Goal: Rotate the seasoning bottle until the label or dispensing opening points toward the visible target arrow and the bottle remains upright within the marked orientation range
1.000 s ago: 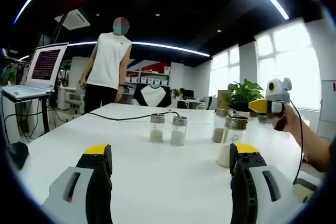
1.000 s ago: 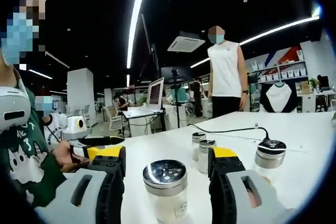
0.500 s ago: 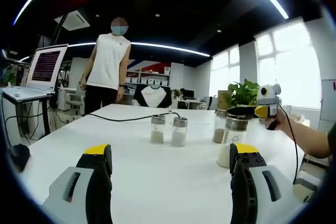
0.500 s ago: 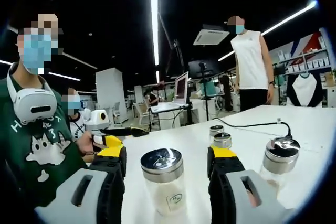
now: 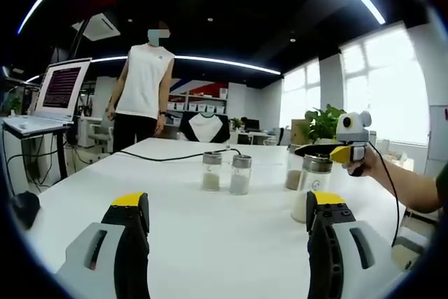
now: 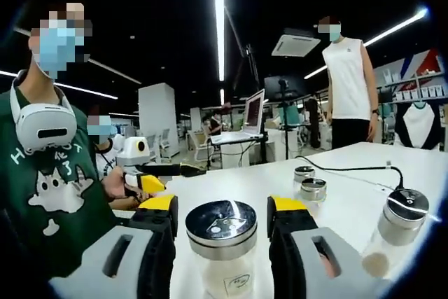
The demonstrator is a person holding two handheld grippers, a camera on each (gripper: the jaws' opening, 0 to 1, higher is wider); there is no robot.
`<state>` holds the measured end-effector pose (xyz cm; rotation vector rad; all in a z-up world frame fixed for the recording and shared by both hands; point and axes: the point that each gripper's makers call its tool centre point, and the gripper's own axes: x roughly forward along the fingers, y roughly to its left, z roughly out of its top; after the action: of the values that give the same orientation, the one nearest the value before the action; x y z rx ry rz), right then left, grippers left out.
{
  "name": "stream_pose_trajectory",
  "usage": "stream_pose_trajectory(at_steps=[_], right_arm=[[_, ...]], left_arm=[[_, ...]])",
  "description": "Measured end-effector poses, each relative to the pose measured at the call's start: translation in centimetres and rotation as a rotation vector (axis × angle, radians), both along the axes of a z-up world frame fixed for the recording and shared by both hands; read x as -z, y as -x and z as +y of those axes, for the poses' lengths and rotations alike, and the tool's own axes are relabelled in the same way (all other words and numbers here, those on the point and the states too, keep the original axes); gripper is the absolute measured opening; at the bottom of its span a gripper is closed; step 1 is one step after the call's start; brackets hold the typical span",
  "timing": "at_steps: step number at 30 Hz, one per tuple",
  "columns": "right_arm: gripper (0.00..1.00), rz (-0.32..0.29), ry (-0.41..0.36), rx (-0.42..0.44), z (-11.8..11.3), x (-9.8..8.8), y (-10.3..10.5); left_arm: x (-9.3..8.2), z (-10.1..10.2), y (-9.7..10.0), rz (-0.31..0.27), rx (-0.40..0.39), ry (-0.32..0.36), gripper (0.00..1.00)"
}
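Observation:
A glass seasoning bottle (image 6: 222,271) with a steel lid and a small label stands upright on the white table (image 6: 350,208), between the jaws of my right gripper (image 6: 222,223). Narrow gaps show on both sides of the lid, so the gripper reads as open. In the left gripper view the same bottle (image 5: 312,190) stands at the right, with the right gripper (image 5: 313,150) level with its lid. My left gripper (image 5: 225,225) is open over bare table, well short of the bottles. It also appears in the right gripper view as the left gripper (image 6: 171,171) held in a hand.
Two more bottles (image 5: 211,171) (image 5: 240,174) stand mid-table, and a brown-filled bottle (image 5: 294,171) behind the near one. A black cable (image 5: 168,157) crosses the far table. A person (image 5: 143,89) stands beyond it, by a laptop on a stand (image 5: 59,89). A plant (image 5: 323,122) sits at the right.
The right gripper has come down and closer to the near bottle, and its jaws have narrowed around the lid. The left gripper has stayed put and open.

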<state>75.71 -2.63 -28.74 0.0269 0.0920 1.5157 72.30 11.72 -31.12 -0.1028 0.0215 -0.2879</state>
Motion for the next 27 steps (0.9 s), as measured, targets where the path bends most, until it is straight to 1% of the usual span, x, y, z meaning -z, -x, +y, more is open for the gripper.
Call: stream_pose_trajectory(at_steps=[1,2,4,8,10,14,20,27], right_arm=[[0.46,-0.005,0.007,-0.001,0.2,0.1,0.2],[0.44,-0.013,0.021,0.004,-0.1,0.4,-0.3],[0.4,-0.018,0.037,-0.003,-0.2,0.7,-0.2],[0.4,-0.014,0.032,0.008,-0.4,0.7,-0.2],[0.4,-0.027,0.034,0.014,-0.4,0.7,-0.2],[0.39,-0.032,0.03,0.026,-0.5,0.7,-0.3],[0.39,-0.033,0.057,0.046,-0.5,0.7,-0.6],[0.39,-0.035,0.067,0.081,-0.5,0.8,-1.0]], left_arm=[[0.0,0.0,0.0,-0.001,-0.001,0.0,0.98],[0.0,0.0,0.0,-0.002,-0.001,-0.001,0.98],[0.1,0.1,0.0,0.0,-0.002,-0.003,0.98],[0.2,0.0,-0.1,0.003,0.001,-0.006,0.98],[0.2,-0.1,0.0,0.004,0.003,-0.006,0.99],[0.1,-0.2,0.0,0.003,0.005,-0.007,0.99],[0.1,0.0,0.0,0.0,0.003,0.0,0.99],[0.2,0.1,-0.1,0.004,0.002,-0.005,0.99]])
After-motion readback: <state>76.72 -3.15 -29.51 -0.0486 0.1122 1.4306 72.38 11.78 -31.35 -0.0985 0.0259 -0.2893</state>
